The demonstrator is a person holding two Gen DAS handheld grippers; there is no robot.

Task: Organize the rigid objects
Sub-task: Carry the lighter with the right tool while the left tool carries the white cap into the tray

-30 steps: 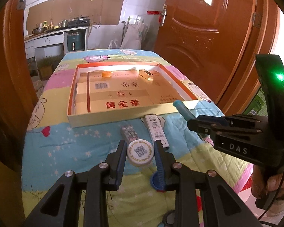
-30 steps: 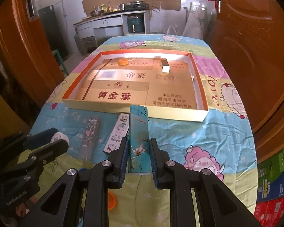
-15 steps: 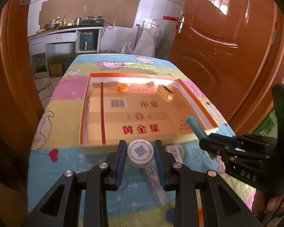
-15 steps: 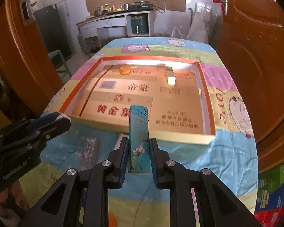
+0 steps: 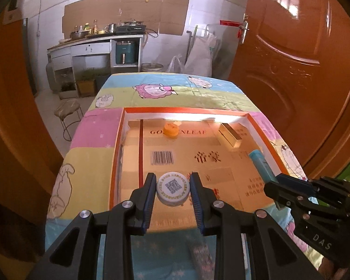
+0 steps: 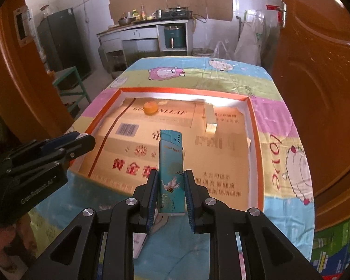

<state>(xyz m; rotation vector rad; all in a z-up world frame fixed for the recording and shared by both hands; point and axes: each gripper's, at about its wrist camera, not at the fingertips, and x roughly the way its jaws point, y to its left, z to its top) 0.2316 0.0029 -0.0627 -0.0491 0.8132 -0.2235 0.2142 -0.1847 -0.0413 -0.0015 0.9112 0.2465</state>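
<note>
Both hands have carried forward over the tray [image 5: 254, 121]: left gripper [image 5: 173, 187] clamps the cap [image 5: 173, 187], right gripper [image 6: 169, 186] the lighter [image 6: 170, 163]. Two pieces already lie inside; others wait outside.

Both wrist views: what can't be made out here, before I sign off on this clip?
- Left wrist view: patterned object on the cloth, mostly hidden behind the left claw; the white cap's ring text is too small to read.
- Right wrist view: lighter's lower end hidden between the right claw's fingers; white strip below it is covered by the claw, so unidentifiable.
- Tray print is blurred.
</note>
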